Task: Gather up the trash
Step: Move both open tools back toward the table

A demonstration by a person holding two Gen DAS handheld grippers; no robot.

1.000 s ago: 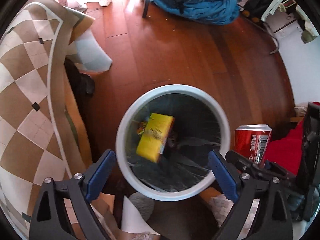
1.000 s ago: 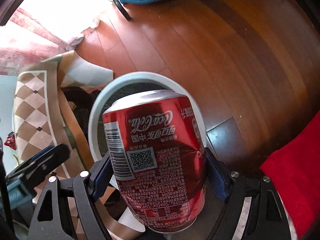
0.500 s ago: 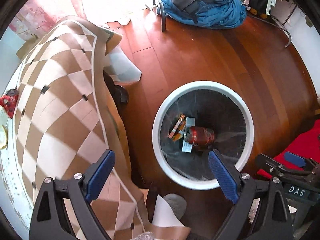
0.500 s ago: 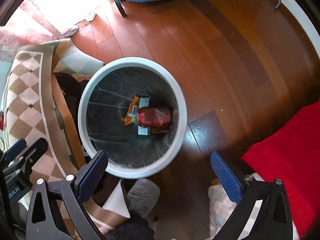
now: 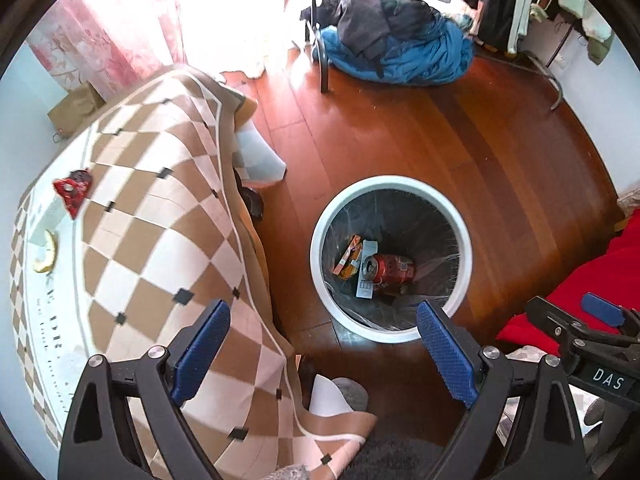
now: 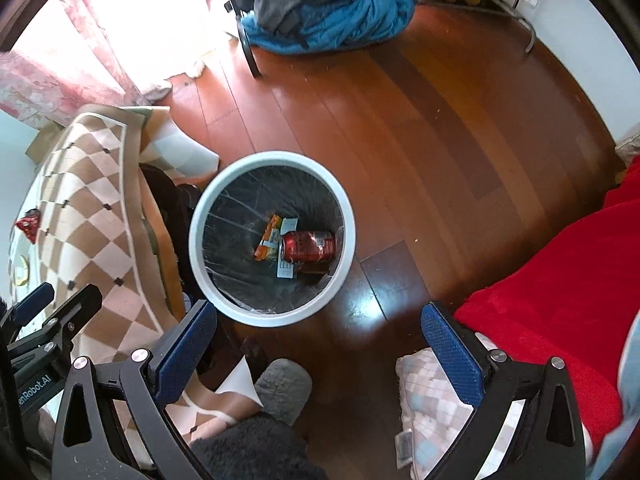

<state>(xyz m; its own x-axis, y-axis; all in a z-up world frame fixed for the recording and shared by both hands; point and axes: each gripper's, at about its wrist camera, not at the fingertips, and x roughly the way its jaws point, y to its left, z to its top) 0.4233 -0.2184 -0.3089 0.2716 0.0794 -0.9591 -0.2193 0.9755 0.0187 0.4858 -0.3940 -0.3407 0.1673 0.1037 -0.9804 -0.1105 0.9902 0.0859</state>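
The trash bin (image 5: 318, 276), round with a white rim and a dark liner, stands on the wooden floor (image 5: 460, 140) just beside the tabletop. At its bottom lies a red soda can (image 5: 390, 268) on its side, its top end turned toward the tabletop. Touching the can are an orange wrapper (image 5: 347, 258) and a white slip of paper (image 5: 366, 286) that runs partly under it.

The left tongs (image 5: 324, 354) hang above the bin's near rim, wide open, with nothing between the blue pads (image 5: 200, 342). The right tongs (image 6: 318, 350) are also spread wide and empty, held over the floor on the near side of the bin; from the left camera they show at the lower right edge, in front of a red cloth (image 6: 560, 288).

A brown and cream checkered cloth (image 5: 160, 216) covers the tabletop and drapes down its edge toward the bin. On it, well away from the bin, rest a crumpled red wrapper (image 5: 74, 190) and a banana peel (image 5: 46, 252). Across the room a blue quilt (image 5: 404, 56) is heaped on the floor with dark clothes (image 5: 360, 20) piled on top. A grey slipper (image 6: 284, 388) sits on the floor near the right tongs.
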